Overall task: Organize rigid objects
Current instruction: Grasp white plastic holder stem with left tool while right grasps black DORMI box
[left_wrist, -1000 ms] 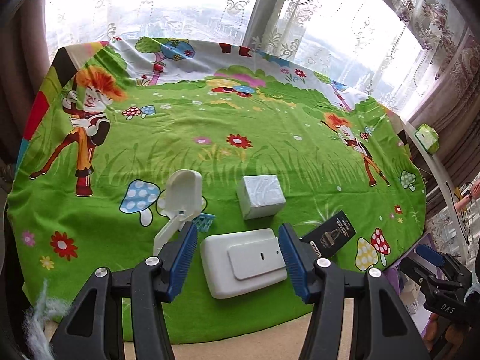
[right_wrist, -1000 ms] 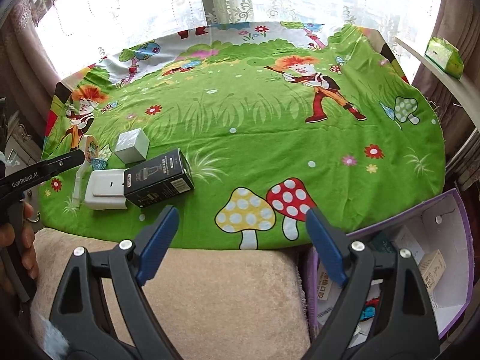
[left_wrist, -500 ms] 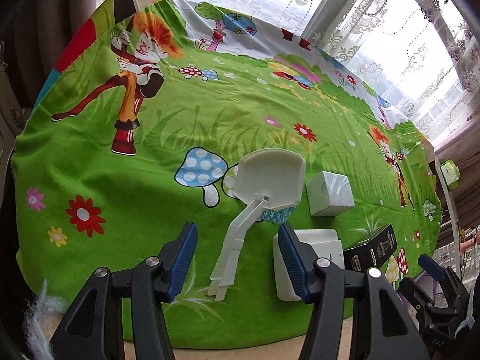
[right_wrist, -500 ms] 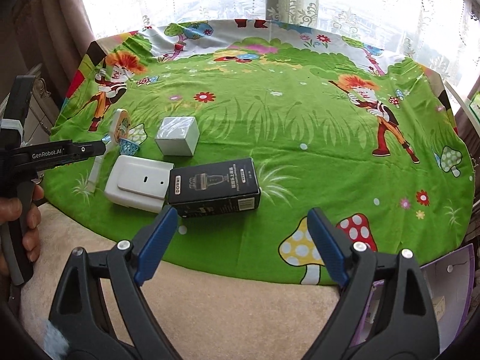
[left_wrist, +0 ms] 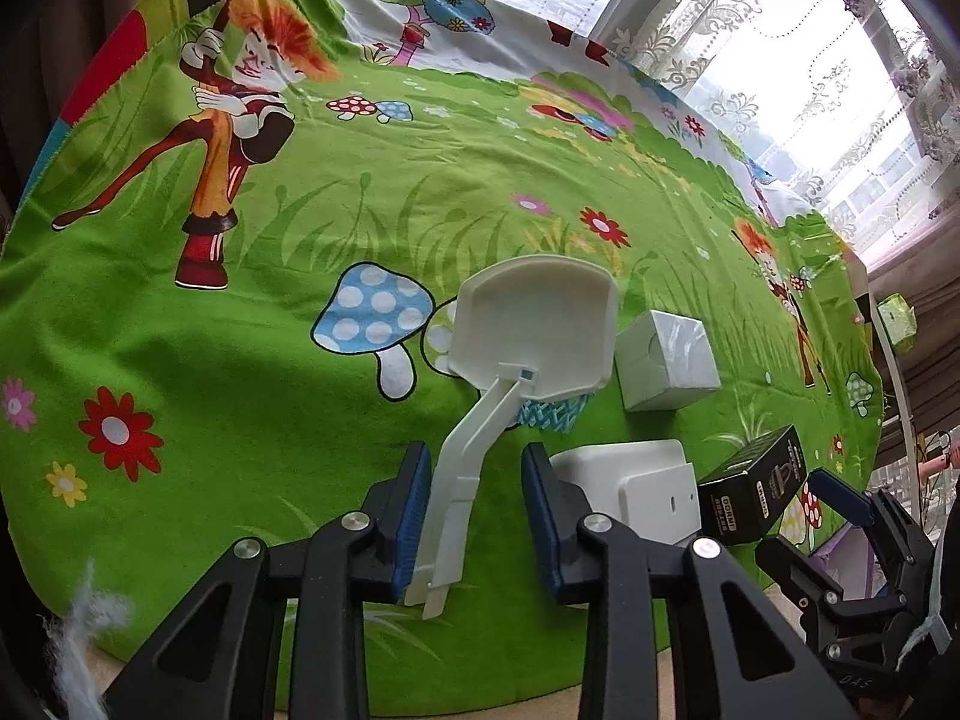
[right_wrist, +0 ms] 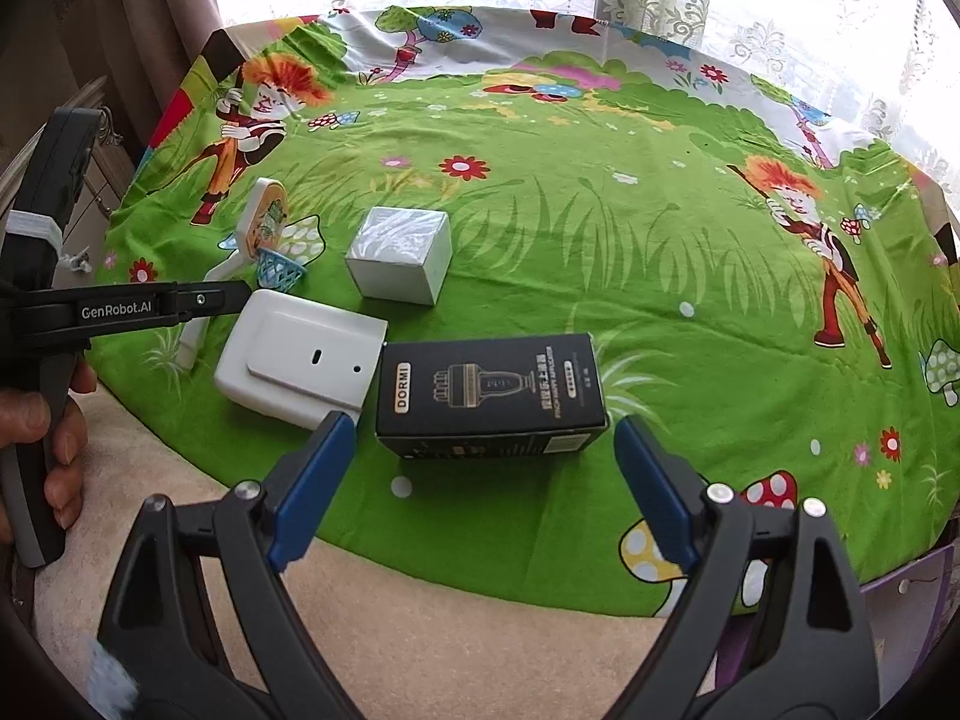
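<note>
Left wrist view, catalogued left to right.

1. Left gripper (left_wrist: 474, 510): jaws spread, straddling the stem of item 2 at 6 o'clock; the left pad looks very close to the stem, the right pad stands apart. Not yet pinching.
2. White plastic toy basketball hoop with a turquoise net (left_wrist: 528, 354): lies near the front edge of the green cartoon-printed tablecloth (left_wrist: 180, 360), backboard toward 12 o'clock, stem toward 6 o'clock.
3. Flat white rounded plastic case (left_wrist: 648, 492): just beside the right pad, at 4 o'clock from the hoop.
4. White cube-shaped box in shiny wrap (left_wrist: 666, 360): at 3 o'clock from the backboard, near it.
5. Black rectangular carton lettered DORMI (left_wrist: 756, 492): close against the case's right end; contact cannot be told.

Right wrist view:

6. Right gripper (right_wrist: 477, 480): jaws spread wide, holding nothing, hovering short of the black carton at 12 o'clock.

Risks, as judged: the stem is thin and slanted across the jaws, so closing may pinch it off-centre and let the heavy backboard swing or twist out. The right pad could nudge the white case. The hoop sits near the cloth's edge; a slip could send it off the front.
</note>
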`<control>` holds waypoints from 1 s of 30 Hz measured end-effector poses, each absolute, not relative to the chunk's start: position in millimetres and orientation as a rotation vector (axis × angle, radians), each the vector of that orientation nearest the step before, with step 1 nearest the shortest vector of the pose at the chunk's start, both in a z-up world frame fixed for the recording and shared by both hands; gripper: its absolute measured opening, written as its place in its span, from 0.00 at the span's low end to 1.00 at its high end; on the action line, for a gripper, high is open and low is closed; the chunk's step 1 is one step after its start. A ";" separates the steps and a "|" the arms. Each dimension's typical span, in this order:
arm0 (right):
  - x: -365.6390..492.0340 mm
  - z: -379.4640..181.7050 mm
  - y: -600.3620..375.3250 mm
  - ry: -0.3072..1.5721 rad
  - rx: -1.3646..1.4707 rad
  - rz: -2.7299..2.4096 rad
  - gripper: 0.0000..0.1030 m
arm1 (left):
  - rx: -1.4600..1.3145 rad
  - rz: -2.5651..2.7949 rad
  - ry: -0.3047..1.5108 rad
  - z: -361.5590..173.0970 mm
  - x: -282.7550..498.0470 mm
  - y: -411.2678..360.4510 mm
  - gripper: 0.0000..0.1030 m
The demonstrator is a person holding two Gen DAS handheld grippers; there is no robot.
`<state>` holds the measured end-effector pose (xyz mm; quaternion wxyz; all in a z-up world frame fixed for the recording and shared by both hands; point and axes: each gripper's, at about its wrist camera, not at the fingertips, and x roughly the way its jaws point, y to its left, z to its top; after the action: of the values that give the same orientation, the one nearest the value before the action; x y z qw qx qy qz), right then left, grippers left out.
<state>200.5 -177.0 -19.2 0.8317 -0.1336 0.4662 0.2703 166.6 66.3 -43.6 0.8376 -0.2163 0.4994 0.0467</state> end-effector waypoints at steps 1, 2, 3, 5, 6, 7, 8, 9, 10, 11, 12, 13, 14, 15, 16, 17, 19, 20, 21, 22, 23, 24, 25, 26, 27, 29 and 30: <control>202.3 -20.9 -175.1 0.992 -0.287 0.574 0.87 | -0.456 0.095 1.057 -43.8 166.8 65.6 0.27; 203.9 -22.7 -173.5 0.995 -0.290 0.575 0.87 | -0.457 0.093 1.058 -44.1 167.1 65.4 0.26; 205.9 -24.1 -171.7 0.997 -0.295 0.574 0.87 | -0.459 0.092 1.057 -44.0 167.3 65.6 0.24; 209.8 -25.9 -168.7 0.995 -0.304 0.567 0.90 | -0.462 0.088 1.056 -44.3 167.7 65.7 0.22; 211.9 -26.7 -167.1 0.993 -0.307 0.564 0.90 | -0.464 0.086 1.055 -44.2 167.5 65.8 0.21; 213.9 -27.6 -165.3 0.991 -0.313 0.557 0.91 | -0.464 0.084 1.055 -44.1 167.5 65.9 0.19; 215.3 -28.3 -163.8 0.989 -0.318 0.554 0.92 | -0.464 0.082 1.054 -44.0 167.6 65.5 0.17; 216.3 -29.2 -162.8 0.988 -0.320 0.555 0.92 | -0.464 0.080 1.053 -43.9 167.5 65.2 0.16; 217.4 -30.3 -162.0 0.991 -0.322 0.556 0.92 | -0.464 0.078 1.053 -43.9 167.4 65.2 0.15; 217.8 -31.5 -161.9 0.996 -0.322 0.555 0.92 | -0.465 0.077 1.053 -43.9 167.2 65.2 0.15; 217.6 -31.8 -162.6 0.996 -0.319 0.555 0.92 | -0.466 0.077 1.052 -43.9 167.1 65.2 0.15; 217.2 -31.3 -163.8 0.992 -0.314 0.553 0.92 | -0.466 0.076 1.050 -43.8 167.3 65.0 0.14; 217.5 -30.9 -164.6 0.991 -0.311 0.550 0.92 | -0.464 0.075 1.049 -43.5 167.3 64.6 0.14; 218.4 -31.5 -164.8 0.995 -0.308 0.550 0.92 | -0.462 0.073 1.047 -43.0 167.4 64.1 0.14; 219.3 -32.7 -164.8 1.003 -0.306 0.553 0.92 | -0.459 0.071 1.044 -42.5 167.5 63.6 0.14; 220.1 -34.2 -164.5 1.011 -0.305 0.557 0.92 | -0.457 0.068 1.041 -41.7 167.4 63.0 0.14; 221.5 -36.7 -163.6 1.025 -0.302 0.567 0.92 | -0.453 0.065 1.037 -40.8 167.5 62.1 0.14; 222.1 -38.0 -162.6 1.031 -0.304 0.573 0.92 | -0.453 0.065 1.035 -40.5 167.4 61.7 0.14; 222.9 -39.5 -161.4 1.039 -0.305 0.583 0.92 | -0.451 0.065 1.033 -40.1 167.4 61.5 0.14; 223.6 -41.4 -160.0 1.048 -0.308 0.592 0.92 | -0.450 0.063 1.029 -39.5 167.3 61.4 0.14; 224.0 -43.3 -159.1 1.055 -0.310 0.596 0.92 | -0.447 0.061 1.024 -38.5 167.2 60.9 0.14; 224.0 -44.9 -158.6 1.060 -0.314 0.596 0.92 | -0.445 0.059 1.018 -37.3 166.9 60.4 0.14; 223.9 -46.1 -158.1 1.064 -0.319 0.591 0.90 | -0.442 0.055 1.012 -36.0 166.5 59.7 0.14; 223.4 -46.7 -157.8 1.063 -0.326 0.585 0.89 | -0.439 0.052 1.007 -34.9 166.4 58.8 0.14; 222.6 -46.4 -157.6 1.058 -0.331 0.581 0.89 | -0.436 0.050 1.003 -33.9 166.6 58.6 0.14; 221.0 -45.6 -158.1 1.048 -0.340 0.572 0.89 | -0.433 0.048 0.994 -31.9 165.8 57.8 0.14; 220.1 -45.1 -158.5 1.042 -0.342 0.567 0.89 | -0.432 0.047 0.989 -30.7 165.1 57.4 0.14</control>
<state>220.1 -158.5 -45.1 0.8154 -0.1605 0.4886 0.2658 165.1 57.4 -30.7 0.8576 -0.2058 0.4708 0.0222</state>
